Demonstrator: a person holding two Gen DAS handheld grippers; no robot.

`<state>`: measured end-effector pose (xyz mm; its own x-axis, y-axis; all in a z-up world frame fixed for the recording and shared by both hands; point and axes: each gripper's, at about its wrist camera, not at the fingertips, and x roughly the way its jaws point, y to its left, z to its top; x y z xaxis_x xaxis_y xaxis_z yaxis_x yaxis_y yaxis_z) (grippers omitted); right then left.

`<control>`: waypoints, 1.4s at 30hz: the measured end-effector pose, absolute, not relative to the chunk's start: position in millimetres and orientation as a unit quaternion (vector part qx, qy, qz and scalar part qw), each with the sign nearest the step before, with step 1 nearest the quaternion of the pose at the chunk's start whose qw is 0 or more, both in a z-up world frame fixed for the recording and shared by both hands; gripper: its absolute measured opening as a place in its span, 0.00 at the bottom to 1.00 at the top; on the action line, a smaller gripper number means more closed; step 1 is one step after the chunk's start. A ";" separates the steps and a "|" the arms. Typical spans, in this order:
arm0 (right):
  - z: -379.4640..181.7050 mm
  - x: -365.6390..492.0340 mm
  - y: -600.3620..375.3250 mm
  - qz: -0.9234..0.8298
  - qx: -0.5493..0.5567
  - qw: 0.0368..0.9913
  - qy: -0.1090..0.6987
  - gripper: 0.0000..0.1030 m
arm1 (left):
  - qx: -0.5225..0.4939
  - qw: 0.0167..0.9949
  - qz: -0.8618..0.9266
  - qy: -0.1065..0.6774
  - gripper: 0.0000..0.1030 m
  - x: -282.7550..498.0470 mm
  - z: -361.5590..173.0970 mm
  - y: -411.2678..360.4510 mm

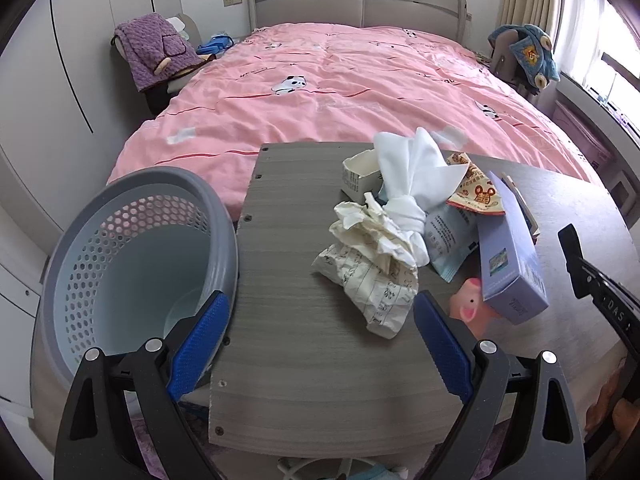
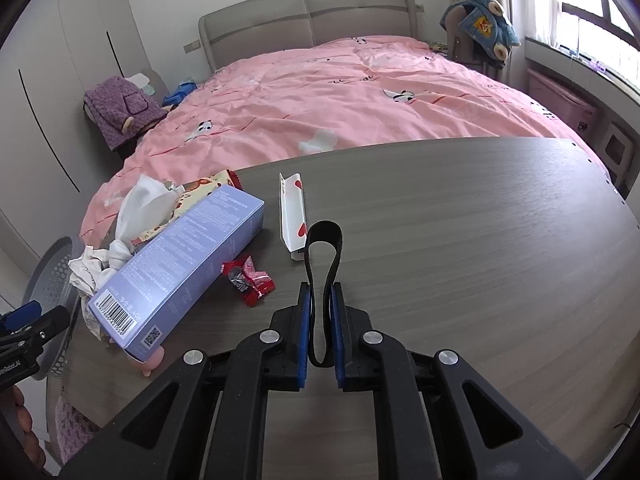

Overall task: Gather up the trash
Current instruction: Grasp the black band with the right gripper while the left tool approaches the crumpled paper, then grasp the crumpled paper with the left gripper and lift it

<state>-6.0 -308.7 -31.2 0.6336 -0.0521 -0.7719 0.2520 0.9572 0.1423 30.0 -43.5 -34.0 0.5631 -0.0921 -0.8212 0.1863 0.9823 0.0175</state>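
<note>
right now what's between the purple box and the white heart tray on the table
Only a red candy wrapper, near the purple box; otherwise bare table up to the white heart tray, in the right wrist view.

Perforated basket [image 1: 132, 256] left of the surface [image 1: 304, 344], bed [image 1: 340, 92] behind it, crumpled paper [image 1: 372, 276] and tied cloth [image 1: 412, 184] mid-surface, carton [image 1: 508, 256] to their right, candy wrapper [image 2: 250, 282] right of carton.

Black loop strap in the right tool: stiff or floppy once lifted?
Probably semi-stiff: the thin black loop strap stands up from the right tool, holding its curve unsupported. Likely light and flexible, since the blue pads pinch both sides nearly together.
</note>
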 end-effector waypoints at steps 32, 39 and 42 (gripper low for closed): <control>-37.2 -22.9 -326.5 -0.082 0.154 0.891 0.418 0.10 | 0.038 0.858 -0.111 0.501 0.40 59.5 -74.2 -61.5; -22.4 -27.8 -321.8 -0.083 0.147 0.897 0.409 0.10 | 0.034 0.869 -0.098 0.484 0.40 49.6 -59.6 -43.5; -14.6 -30.4 -316.8 -0.084 0.142 0.900 0.403 0.10 | 0.033 0.877 -0.088 0.470 0.40 44.9 -48.5 -34.9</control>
<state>-30.4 -316.8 -14.6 0.6612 -0.0363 -0.7494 0.2647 0.9459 0.1877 44.9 -34.9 -48.5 0.5417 -0.1238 -0.8314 0.1860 0.9822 -0.0251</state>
